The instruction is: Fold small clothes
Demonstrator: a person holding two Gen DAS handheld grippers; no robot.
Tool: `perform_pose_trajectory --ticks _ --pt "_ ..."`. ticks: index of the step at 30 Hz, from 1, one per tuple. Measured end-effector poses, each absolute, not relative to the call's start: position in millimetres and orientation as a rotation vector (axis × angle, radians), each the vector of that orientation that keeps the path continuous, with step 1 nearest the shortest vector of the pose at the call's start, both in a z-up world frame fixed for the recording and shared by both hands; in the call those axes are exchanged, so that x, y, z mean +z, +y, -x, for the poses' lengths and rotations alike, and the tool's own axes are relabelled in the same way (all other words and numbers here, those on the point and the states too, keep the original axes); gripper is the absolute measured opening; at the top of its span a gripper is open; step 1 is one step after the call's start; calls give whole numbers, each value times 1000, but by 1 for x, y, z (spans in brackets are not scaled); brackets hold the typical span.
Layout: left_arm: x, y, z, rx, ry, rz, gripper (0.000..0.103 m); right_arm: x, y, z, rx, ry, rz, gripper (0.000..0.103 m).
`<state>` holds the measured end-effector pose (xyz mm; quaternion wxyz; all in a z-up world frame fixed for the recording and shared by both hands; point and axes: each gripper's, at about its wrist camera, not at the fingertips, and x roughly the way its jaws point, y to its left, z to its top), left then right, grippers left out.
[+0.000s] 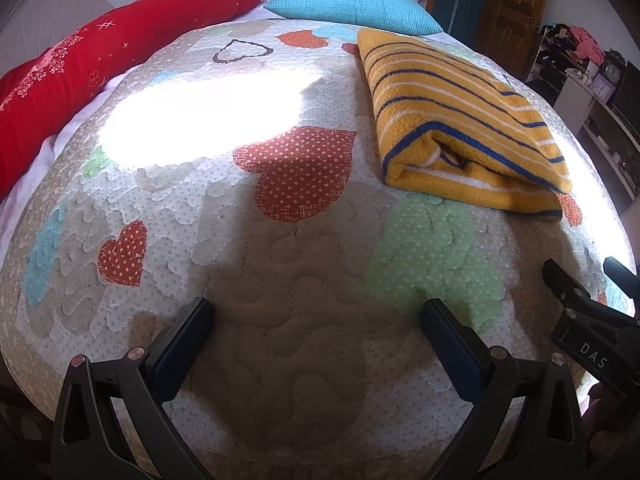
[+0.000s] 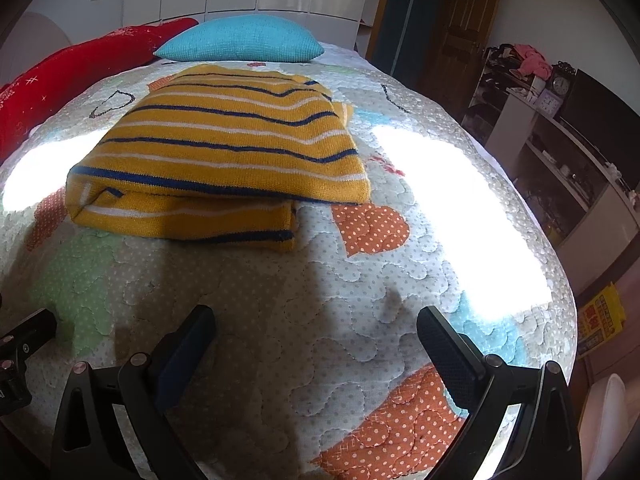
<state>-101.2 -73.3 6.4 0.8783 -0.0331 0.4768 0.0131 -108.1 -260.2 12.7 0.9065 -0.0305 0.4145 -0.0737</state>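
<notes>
Right wrist view alone: sweater's (image 2: pixel 224 148) loose sleeve end; both grippers (image 1: pixel 318 344) (image 2: pixel 316 344) wide, empty.

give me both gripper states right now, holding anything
Left gripper: open, holding nothing, over the quilt.
Right gripper: open, holding nothing; the folded striped sweater lies ahead of it, untouched.
</notes>
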Motion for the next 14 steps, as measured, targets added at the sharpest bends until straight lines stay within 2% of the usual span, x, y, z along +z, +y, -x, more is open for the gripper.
perform_pose_trajectory --ticks 14 --pt "21 -60 112 48 948 102 103 37 -246 115 -106 804 74 103"
